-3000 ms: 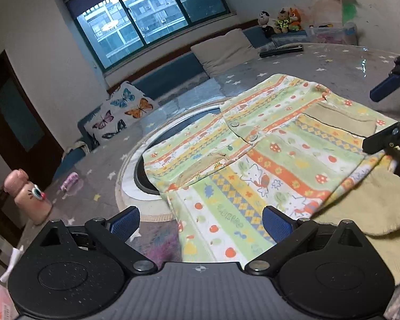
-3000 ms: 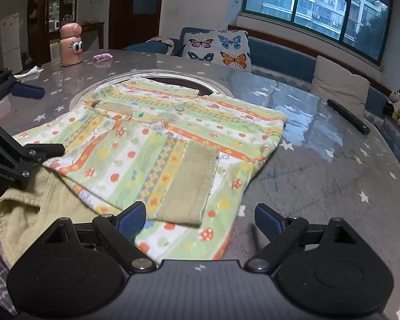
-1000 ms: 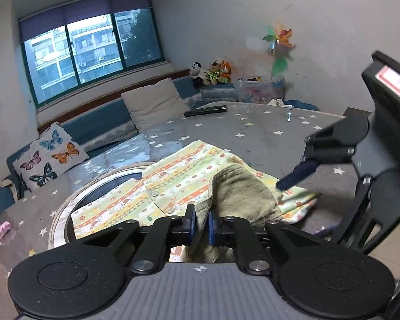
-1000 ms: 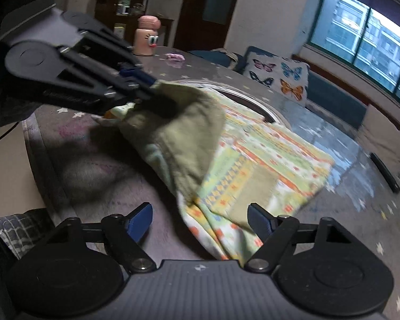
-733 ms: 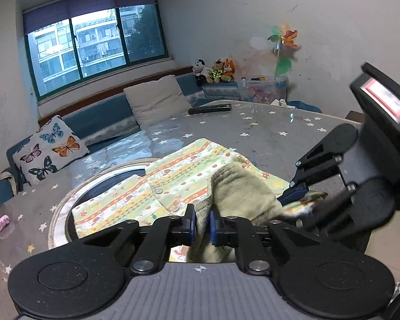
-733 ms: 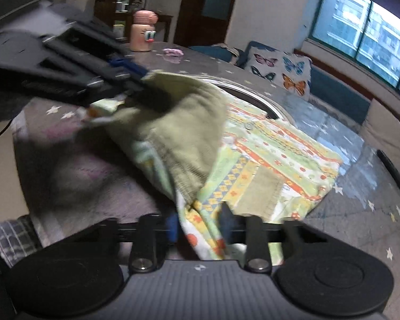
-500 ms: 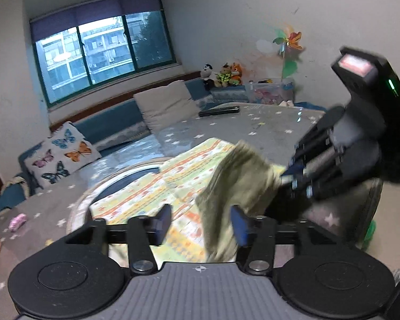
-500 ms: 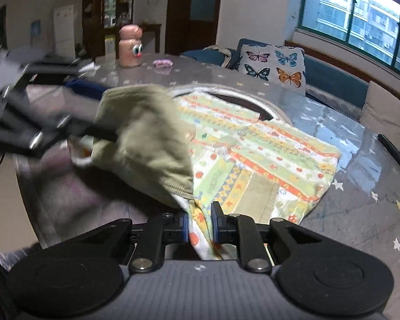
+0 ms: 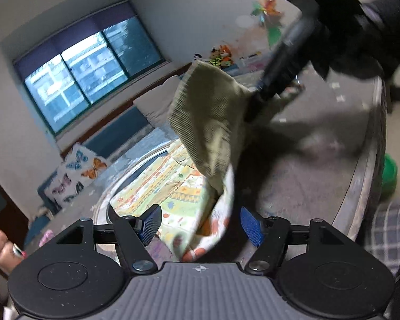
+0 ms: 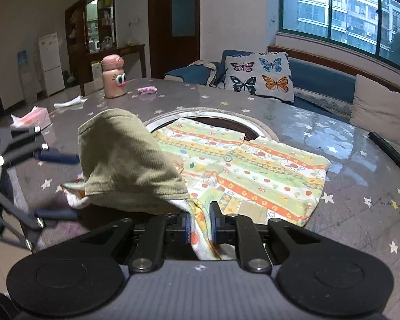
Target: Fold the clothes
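A child's patterned garment (image 10: 256,170) in green, orange and yellow lies on the grey star-print table (image 10: 360,208). Its olive-lined near end (image 10: 125,160) is lifted and hangs in a fold. My right gripper (image 10: 200,226) is shut on the garment's patterned hem. In the left wrist view the garment (image 9: 170,184) shows with its olive flap (image 9: 210,122) raised by the right gripper (image 9: 256,98). My left gripper (image 9: 200,224) is open, its blue pads either side of the hanging hem. It also shows in the right wrist view (image 10: 56,186), open, left of the flap.
A pink cartoon bottle (image 10: 113,80), a tissue pack (image 10: 32,117) and a small pink item (image 10: 146,89) sit at the table's far left. A black remote (image 10: 388,149) lies at the right. A round inset ring (image 10: 213,114) lies under the garment. A sofa with a butterfly cushion (image 10: 261,76) is behind.
My left gripper has opened and let go of the garment's end. My right gripper has shut on the hem and lifted it, so the olive flap hangs higher over the table.
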Demonstrator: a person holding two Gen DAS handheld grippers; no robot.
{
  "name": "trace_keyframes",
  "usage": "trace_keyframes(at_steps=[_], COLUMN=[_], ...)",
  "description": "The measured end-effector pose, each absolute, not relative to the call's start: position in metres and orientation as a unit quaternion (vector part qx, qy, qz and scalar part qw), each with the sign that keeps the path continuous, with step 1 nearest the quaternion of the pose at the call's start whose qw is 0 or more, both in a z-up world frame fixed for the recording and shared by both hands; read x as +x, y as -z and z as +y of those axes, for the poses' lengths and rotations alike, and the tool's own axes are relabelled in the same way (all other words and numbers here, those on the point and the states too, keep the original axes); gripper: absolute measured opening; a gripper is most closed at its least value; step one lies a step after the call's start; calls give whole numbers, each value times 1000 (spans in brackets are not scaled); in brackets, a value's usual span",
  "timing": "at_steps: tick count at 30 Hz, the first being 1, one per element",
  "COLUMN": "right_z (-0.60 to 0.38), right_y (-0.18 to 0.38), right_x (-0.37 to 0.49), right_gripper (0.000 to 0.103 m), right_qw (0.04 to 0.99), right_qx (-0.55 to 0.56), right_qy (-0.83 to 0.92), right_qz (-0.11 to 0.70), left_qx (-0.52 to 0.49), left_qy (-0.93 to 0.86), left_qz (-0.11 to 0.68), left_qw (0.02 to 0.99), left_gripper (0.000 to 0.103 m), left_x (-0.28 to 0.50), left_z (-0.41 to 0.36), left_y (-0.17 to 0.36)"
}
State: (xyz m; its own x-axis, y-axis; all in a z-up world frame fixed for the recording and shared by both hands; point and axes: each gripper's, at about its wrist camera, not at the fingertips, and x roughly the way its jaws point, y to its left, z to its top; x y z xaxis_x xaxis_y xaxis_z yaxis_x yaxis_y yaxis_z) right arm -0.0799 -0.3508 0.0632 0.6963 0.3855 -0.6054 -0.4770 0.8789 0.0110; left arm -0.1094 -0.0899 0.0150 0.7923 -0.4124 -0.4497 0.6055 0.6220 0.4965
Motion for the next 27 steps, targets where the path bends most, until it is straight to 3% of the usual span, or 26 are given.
trace_keyframes(at_steps=[2, 4, 7, 9, 11, 27], right_z=[-351, -352, -353, -352, -350, -360], right_y=[-64, -65, -64, -63, -63, -95], right_x=[-79, -78, -78, -80, -84, -174], right_gripper=[13, 13, 13, 13, 12, 7], right_qw=[919, 920, 921, 921, 921, 910], right_qx=[-71, -69, -72, -80, -82, -83], right_qy=[-234, -232, -230, -229, -229, -280], right_qz=[309, 308, 306, 305, 304, 294], left_qx=[344, 355, 360, 356, 344, 263], left_qy=[282, 279, 280, 284, 287, 316], left_qz=[144, 139, 138, 142, 143, 147], left_qw=[884, 882, 879, 879, 883, 900], left_gripper=[67, 57, 37, 15, 9, 4], left_x=[-107, -104, -101, -99, -99, -155], left_z=[-92, -93, -90, -88, -84, -59], left_y=[-9, -6, -6, -11, -18, -83])
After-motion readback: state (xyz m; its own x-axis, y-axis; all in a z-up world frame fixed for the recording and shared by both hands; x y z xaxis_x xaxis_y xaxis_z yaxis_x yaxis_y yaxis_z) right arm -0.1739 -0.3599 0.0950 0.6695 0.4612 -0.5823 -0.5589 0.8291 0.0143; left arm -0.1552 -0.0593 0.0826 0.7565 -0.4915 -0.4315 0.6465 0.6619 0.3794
